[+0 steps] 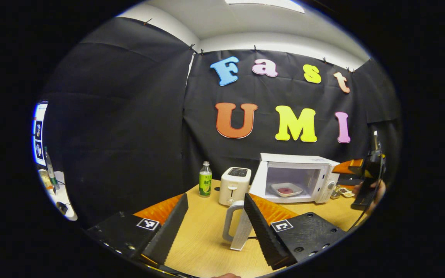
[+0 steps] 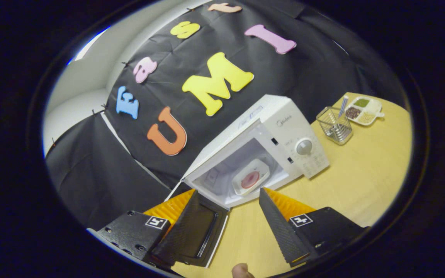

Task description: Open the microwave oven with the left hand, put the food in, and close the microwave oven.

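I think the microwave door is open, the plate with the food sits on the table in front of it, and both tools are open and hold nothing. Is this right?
Not quite. The plate with the food sits inside the microwave, not on the table, as both gripper views show. The rest holds: the microwave door is open, and the left tool and right tool are open and hold nothing.

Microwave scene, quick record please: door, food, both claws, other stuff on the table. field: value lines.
microwave: white, on wooden table
door: swung open
food: plate with a reddish piece, inside the cavity
left claw: open, holds nothing, back from the microwave
right claw: open, holds nothing, close to the cavity opening
also on table: toaster, bottle, white handled object, wire basket, sectioned dish
left to do: close door
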A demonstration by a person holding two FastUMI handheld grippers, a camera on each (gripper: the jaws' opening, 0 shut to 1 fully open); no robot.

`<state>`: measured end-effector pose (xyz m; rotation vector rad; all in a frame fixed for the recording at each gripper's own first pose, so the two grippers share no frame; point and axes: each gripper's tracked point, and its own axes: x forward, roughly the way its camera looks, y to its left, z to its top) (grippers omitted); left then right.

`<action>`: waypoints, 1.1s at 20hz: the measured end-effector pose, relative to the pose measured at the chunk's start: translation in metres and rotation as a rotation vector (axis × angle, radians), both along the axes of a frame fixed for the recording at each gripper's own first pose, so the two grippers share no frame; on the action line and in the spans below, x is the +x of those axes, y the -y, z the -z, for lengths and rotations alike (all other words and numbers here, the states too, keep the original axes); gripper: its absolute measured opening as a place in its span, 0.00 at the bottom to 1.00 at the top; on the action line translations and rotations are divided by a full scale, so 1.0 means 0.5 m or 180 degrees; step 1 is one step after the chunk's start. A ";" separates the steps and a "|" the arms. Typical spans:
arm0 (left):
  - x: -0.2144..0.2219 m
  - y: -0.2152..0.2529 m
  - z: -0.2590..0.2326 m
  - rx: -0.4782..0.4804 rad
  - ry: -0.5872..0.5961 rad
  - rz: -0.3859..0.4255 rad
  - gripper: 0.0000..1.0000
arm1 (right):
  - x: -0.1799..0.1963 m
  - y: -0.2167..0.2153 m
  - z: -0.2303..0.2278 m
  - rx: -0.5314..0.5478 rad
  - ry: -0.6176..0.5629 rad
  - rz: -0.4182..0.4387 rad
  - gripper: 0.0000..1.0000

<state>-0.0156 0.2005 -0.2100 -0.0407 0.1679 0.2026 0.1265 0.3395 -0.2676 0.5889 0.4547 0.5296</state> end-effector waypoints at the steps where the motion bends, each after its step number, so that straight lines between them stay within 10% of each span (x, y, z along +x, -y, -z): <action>1: 0.008 -0.005 0.001 0.0026 0.0009 0.0019 0.84 | -0.009 0.026 -0.019 -0.0032 0.0093 0.0018 1.00; 4: 0.029 -0.023 0.005 -0.0085 0.0047 0.0048 0.36 | -0.055 0.101 -0.076 0.0026 0.0334 0.0043 0.99; 5: 0.035 -0.030 0.007 -0.0100 0.0047 0.0033 0.45 | -0.062 0.131 -0.096 0.0020 0.0454 0.0079 0.99; 8: 0.046 -0.054 0.026 -0.0262 0.0037 0.0011 0.01 | -0.085 0.241 -0.145 -0.0119 0.0742 0.0384 0.99; 14: 0.079 -0.048 0.096 -0.0158 -0.0236 0.0186 0.00 | -0.181 0.393 -0.234 -0.0425 0.1068 0.0633 0.99; 15: 0.191 -0.043 0.149 -0.0156 -0.0223 0.0182 0.00 | -0.204 0.415 -0.246 -0.0434 0.1089 0.0635 0.99; 22: 0.140 -0.015 0.172 -0.0113 -0.0382 0.0344 0.00 | -0.325 0.552 -0.307 -0.0723 0.1334 0.0841 0.99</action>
